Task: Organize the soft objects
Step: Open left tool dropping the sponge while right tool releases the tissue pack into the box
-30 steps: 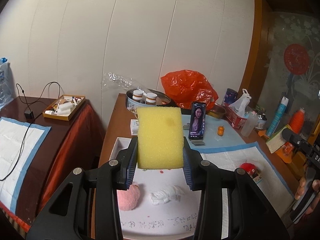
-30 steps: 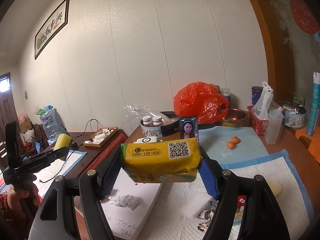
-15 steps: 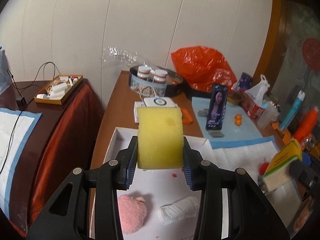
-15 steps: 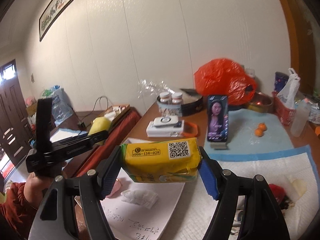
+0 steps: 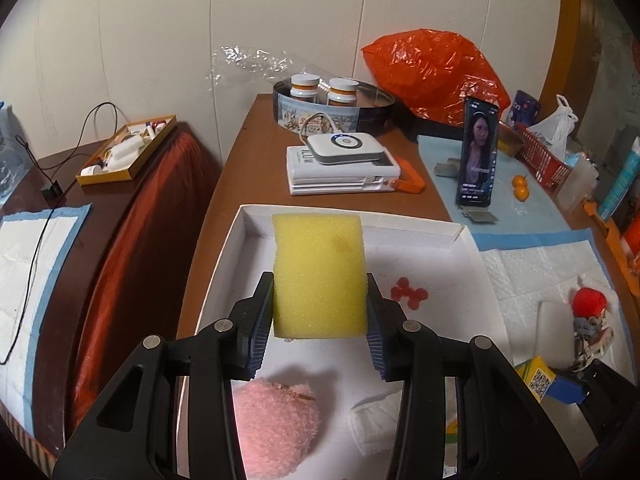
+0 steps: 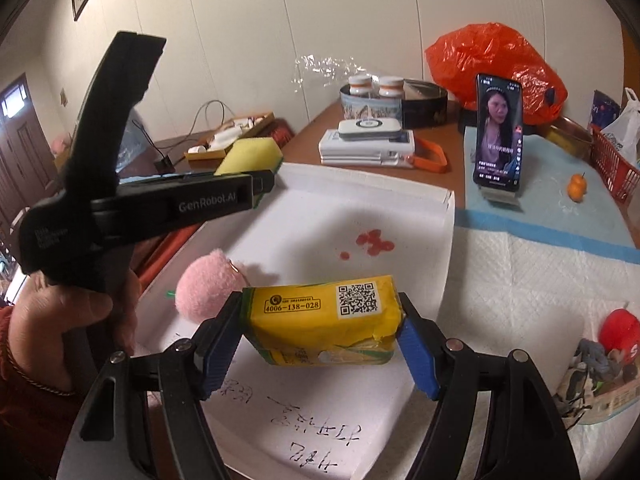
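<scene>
My left gripper (image 5: 320,320) is shut on a yellow sponge (image 5: 319,274), held above the far left part of a shallow white box (image 5: 424,230). The sponge also shows in the right wrist view (image 6: 250,154). My right gripper (image 6: 322,340) is shut on a yellow tissue pack (image 6: 324,320) above the box's near half (image 6: 448,216). A pink plush ball (image 5: 276,424) and a rolled white cloth (image 5: 374,422) lie in the box. A red plush toy (image 6: 620,330) lies on the white pad to the right.
Behind the box stand a stack of white devices (image 5: 344,168), a phone on a stand (image 5: 478,158), a round tin with two jars (image 5: 332,100) and an orange bag (image 5: 436,68). Two small oranges (image 5: 520,186) and a red basket (image 5: 544,160) are far right. A side table (image 5: 60,200) stands left.
Both grippers have moved forward and down over the white box with their loads. The right gripper's tissue pack now hangs low over the box's near half.
</scene>
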Demonstrator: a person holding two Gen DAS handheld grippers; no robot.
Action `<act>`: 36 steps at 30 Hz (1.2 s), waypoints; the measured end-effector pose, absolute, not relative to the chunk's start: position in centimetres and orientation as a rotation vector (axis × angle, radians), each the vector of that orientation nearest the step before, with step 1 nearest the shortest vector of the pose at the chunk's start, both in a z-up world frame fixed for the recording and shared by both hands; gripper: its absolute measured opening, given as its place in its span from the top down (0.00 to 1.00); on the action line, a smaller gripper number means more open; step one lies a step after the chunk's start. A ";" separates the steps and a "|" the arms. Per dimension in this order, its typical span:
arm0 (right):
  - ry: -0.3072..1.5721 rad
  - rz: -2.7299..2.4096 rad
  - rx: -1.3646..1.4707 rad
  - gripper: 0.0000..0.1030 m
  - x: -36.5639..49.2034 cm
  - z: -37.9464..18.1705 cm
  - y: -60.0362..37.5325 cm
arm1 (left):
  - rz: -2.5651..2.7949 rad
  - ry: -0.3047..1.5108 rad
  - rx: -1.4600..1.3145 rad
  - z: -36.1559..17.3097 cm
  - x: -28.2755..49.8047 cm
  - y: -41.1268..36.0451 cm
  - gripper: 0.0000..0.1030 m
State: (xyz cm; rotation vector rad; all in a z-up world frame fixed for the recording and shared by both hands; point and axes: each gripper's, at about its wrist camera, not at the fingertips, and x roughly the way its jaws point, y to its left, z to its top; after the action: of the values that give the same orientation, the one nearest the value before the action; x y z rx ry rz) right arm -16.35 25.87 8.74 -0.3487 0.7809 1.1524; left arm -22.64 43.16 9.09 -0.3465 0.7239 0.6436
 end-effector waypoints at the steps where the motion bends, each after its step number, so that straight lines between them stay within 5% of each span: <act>1: 0.794 1.160 -0.346 0.28 -16.3 8.5 26.0 | 0.649 0.722 -0.349 9.1 -22.7 43.2 0.48; 2: 0.803 1.168 -0.346 0.23 -16.4 8.3 26.1 | 0.659 0.715 -0.350 9.1 -23.0 43.2 0.38; 3: 0.803 1.172 -0.347 0.20 -16.6 8.2 26.2 | 0.668 0.696 -0.352 9.3 -23.4 43.3 0.12; 4: 0.792 1.170 -0.350 0.18 -16.8 8.1 26.2 | 0.674 0.672 -0.355 9.5 -24.0 43.2 0.00; 7: 0.742 1.154 -0.374 0.00 -17.7 8.5 26.0 | 0.706 0.628 -0.384 10.2 -25.6 43.3 0.00; 36: 0.683 1.069 -0.284 0.00 -16.9 9.9 21.7 | 0.651 0.593 -0.421 12.4 -28.1 37.0 0.00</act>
State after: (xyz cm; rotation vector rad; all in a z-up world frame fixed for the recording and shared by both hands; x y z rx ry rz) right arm -16.86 21.65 9.92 -0.2839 0.6833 1.0687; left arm -28.12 37.04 12.39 -0.4214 0.5927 0.6514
